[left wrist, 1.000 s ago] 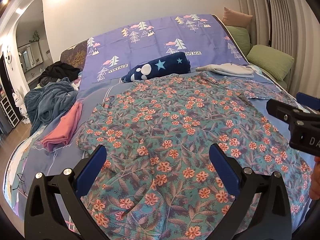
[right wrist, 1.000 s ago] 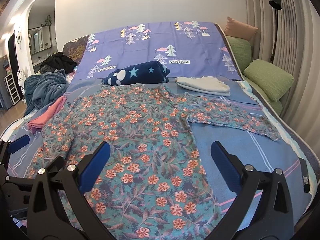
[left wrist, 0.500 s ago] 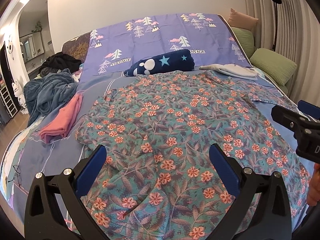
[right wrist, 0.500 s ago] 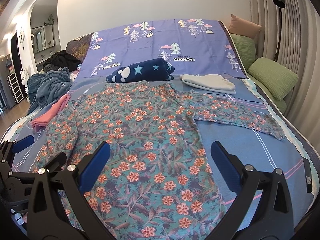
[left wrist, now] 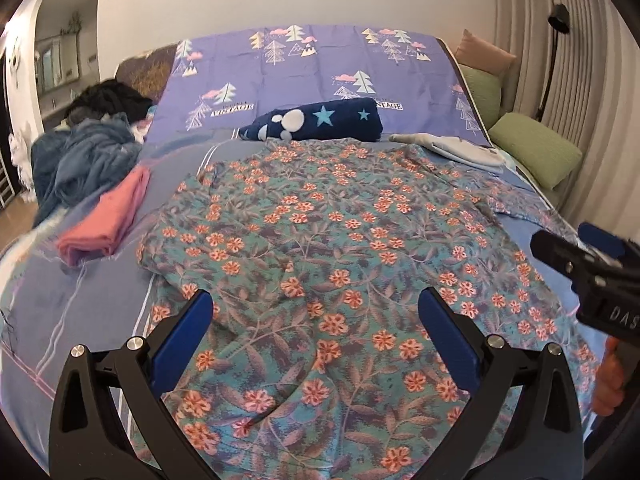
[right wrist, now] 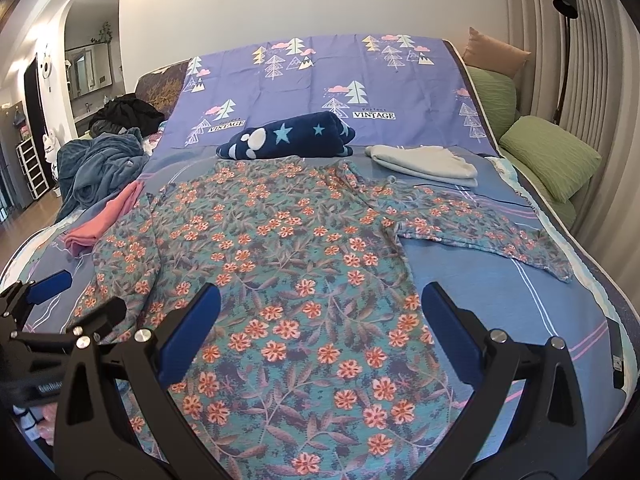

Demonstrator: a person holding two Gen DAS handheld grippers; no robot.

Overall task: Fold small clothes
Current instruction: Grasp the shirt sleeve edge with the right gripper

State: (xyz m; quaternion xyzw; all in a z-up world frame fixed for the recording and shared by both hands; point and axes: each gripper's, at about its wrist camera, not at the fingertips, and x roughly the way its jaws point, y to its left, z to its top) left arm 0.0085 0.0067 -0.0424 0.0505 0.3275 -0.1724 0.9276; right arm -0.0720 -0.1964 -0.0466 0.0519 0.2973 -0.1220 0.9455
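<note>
Both grippers hover open above floral shirt [right wrist: 288,248].

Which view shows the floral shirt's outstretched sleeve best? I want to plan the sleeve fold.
The right wrist view: the sleeve lies flat across the blue sheet, visible from shoulder to cuff. In the left wrist view only a foreshortened strip of that sleeve shows at the floral shirt's far right edge, with its cuff behind the right gripper.

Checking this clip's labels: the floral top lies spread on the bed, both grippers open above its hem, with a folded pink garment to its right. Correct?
Not quite. The folded pink garment lies to the left of the floral top, as the left wrist view shows. The rest holds: left gripper and right gripper are open.
</note>
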